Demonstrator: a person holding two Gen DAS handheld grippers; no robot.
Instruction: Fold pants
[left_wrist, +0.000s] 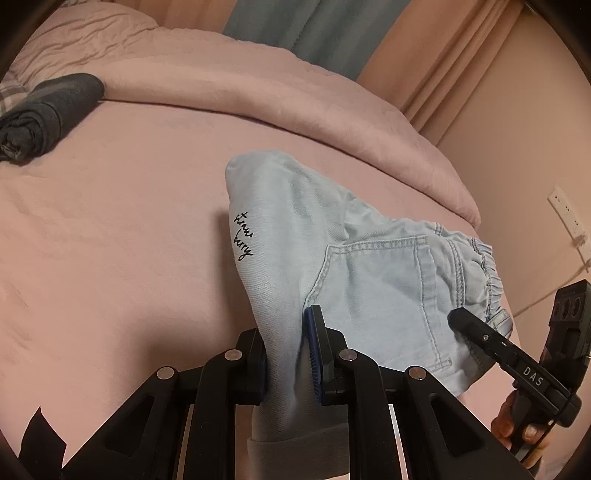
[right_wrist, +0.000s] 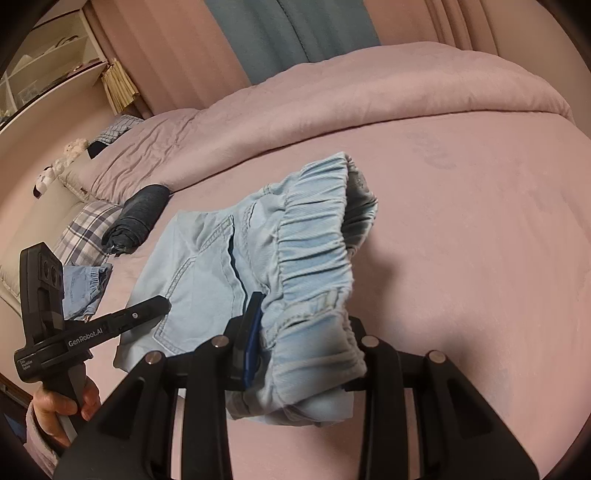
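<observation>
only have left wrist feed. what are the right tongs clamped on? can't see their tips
Observer: The right tongs are shut on the pants' elastic waistband.
Operator: waistband flat on the bed?
Observer: No, it is lifted and bunched above the sheet.
Operator: anything else denim around?
Observer: Yes, another light denim piece lies behind the left tongs' handle, by a plaid pillow.
</observation>
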